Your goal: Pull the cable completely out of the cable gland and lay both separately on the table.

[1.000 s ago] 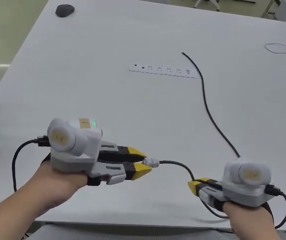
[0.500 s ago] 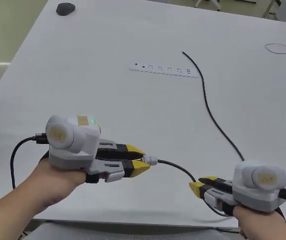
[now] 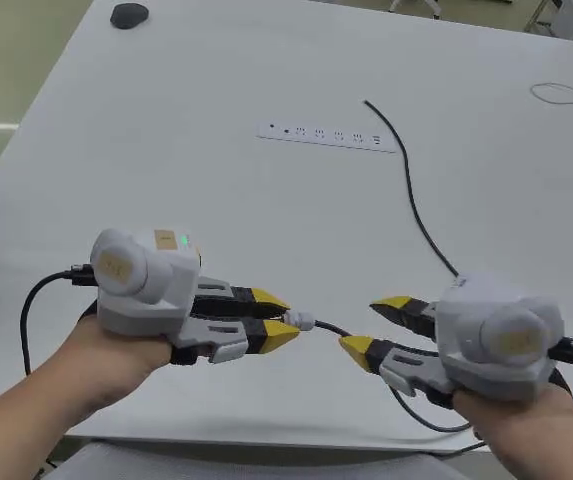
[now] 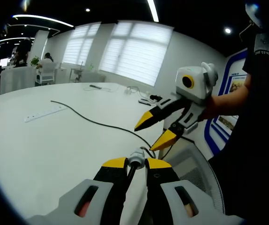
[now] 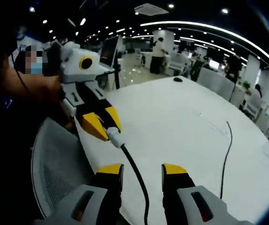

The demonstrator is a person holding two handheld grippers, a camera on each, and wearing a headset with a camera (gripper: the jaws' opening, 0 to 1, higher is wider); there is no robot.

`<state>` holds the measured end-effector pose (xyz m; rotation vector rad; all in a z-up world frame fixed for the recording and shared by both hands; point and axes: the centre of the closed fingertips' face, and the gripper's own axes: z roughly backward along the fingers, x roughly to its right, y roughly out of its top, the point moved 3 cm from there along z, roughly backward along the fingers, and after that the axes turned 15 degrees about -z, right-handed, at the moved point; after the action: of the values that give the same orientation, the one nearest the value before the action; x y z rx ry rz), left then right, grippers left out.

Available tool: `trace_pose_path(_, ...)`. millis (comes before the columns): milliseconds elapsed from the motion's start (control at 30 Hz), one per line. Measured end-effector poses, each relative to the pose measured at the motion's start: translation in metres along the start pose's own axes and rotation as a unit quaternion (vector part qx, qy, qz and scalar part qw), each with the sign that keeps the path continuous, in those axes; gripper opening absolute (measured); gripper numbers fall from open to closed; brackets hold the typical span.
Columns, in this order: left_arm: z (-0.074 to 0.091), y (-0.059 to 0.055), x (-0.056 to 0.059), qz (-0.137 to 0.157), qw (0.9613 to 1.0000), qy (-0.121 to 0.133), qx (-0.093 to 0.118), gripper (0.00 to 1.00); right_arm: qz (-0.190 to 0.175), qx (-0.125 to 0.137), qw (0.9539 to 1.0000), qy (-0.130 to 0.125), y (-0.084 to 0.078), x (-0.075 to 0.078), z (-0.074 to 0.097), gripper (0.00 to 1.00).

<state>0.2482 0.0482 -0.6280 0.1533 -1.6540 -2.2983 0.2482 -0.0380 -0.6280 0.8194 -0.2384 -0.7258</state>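
Table area [image 3: 216,80] holds one cable [image 3: 413,205], one gland [image 3: 301,322].

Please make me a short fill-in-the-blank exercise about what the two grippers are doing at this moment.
1. The left hand-held gripper is ____ on the cable gland.
2. The jaws of the right hand-held gripper are ____, and the black cable passes between them.
3. The power strip on the table is ____ in colour.
Missing words: shut; open; white.
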Motion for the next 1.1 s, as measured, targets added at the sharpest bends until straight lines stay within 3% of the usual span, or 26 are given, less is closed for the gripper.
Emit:
trace_pose_path(133,0.000,-0.001,0.000,-0.001,1.0000,-0.001,-0.002,0.15,0.081,-0.010,0.9967,0.001,0.003,-0.011,-0.013,0.24)
trace_pose_path(367,0.000,-0.001,0.001,-0.001,1.0000,-0.001,-0.002,0.15,0.112,-0.013,0.9936,0.002,0.006,-0.022,-0.023,0.06)
trace_pose_path(733,0.000,-0.002,0.000,0.000,1.0000,0.002,-0.001,0.15,0.113,-0.013,0.9935,-0.006,0.005,-0.022,-0.024,0.00)
trace_pose_path(1100,-0.002,-0.001,0.000,-0.005,1.0000,0.004,-0.001,0.15,0.036,0.000,0.9993,0.000,0.000,-0.010,-0.024,0.00)
